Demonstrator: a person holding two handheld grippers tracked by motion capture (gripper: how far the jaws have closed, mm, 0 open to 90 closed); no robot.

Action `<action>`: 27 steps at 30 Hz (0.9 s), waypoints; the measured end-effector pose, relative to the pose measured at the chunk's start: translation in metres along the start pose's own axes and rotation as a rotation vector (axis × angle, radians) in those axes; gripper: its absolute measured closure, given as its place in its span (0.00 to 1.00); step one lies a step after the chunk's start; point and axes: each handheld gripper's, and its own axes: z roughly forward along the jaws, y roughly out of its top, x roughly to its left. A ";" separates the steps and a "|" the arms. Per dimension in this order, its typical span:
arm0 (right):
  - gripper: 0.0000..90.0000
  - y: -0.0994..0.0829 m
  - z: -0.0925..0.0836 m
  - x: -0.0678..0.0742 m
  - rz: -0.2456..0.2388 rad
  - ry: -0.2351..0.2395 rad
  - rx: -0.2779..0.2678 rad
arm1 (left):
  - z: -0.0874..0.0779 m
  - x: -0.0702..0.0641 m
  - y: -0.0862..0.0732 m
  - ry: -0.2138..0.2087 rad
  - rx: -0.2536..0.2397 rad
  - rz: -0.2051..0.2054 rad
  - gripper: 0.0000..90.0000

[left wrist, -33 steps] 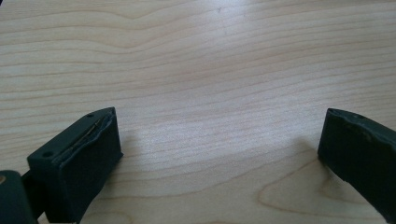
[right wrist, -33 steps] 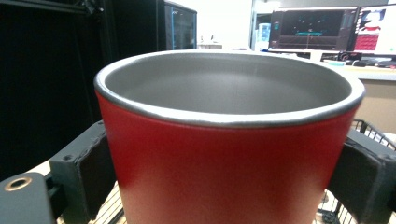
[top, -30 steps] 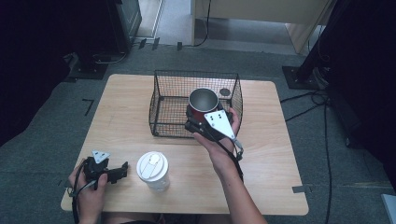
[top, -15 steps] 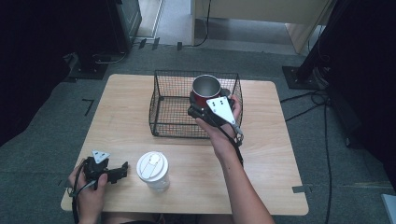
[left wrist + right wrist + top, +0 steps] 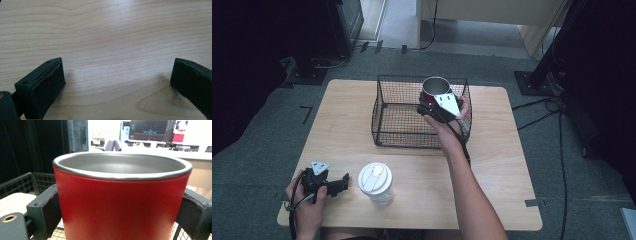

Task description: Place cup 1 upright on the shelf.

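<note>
A red mug [image 5: 435,86] with a steel inside is held upright over the back right part of the black wire basket [image 5: 402,136]. My right gripper [image 5: 428,101] is shut on it, with a finger [image 5: 46,210] pressed against each side of the red wall [image 5: 120,202]. In the right gripper view the basket's wire rim [image 5: 23,182] lies below and behind the mug. My left gripper [image 5: 344,183] rests near the table's front left corner. Its jaws stand wide apart over bare wood [image 5: 117,80] with nothing between them.
A clear cup with a white lid [image 5: 375,181] stands just right of the left gripper. The wooden table [image 5: 512,175] sits on grey carpet, with cables and stand bases [image 5: 532,82] around it.
The right gripper has carried the red mug farther from the person and a little higher, over the basket's back right part. The left gripper and the lidded cup have stayed put.
</note>
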 end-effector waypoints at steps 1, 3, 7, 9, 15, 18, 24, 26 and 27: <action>0.08 0.000 0.006 -0.001 -0.003 -0.009 0.009 | 0.000 0.000 0.000 0.000 0.000 0.000 0.00; 0.08 0.000 0.008 -0.002 -0.002 -0.010 0.010 | 0.000 0.000 0.000 0.000 0.000 0.002 0.00; 0.08 -0.001 0.019 -0.003 0.014 -0.019 0.020 | 0.000 0.000 0.000 0.000 0.000 0.002 0.00; 0.08 -0.005 0.024 -0.002 0.008 -0.025 0.026 | 0.000 0.000 0.000 -0.001 0.001 0.001 0.00; 0.08 -0.021 0.041 0.000 0.025 -0.023 0.075 | 0.000 0.000 0.000 -0.001 0.001 0.002 0.00; 0.08 -0.029 0.046 0.000 0.016 -0.035 0.114 | 0.000 0.000 0.000 -0.001 0.001 0.002 0.00; 0.08 -0.033 0.050 -0.003 0.069 -0.051 0.191 | 0.000 0.000 0.000 0.000 0.001 0.003 0.00; 0.08 -0.035 0.052 -0.004 0.062 -0.058 0.216 | 0.000 0.000 0.000 0.000 0.001 0.003 0.00; 0.08 -0.036 0.052 -0.005 0.057 -0.059 0.231 | 0.000 0.000 0.000 0.000 0.001 0.003 0.00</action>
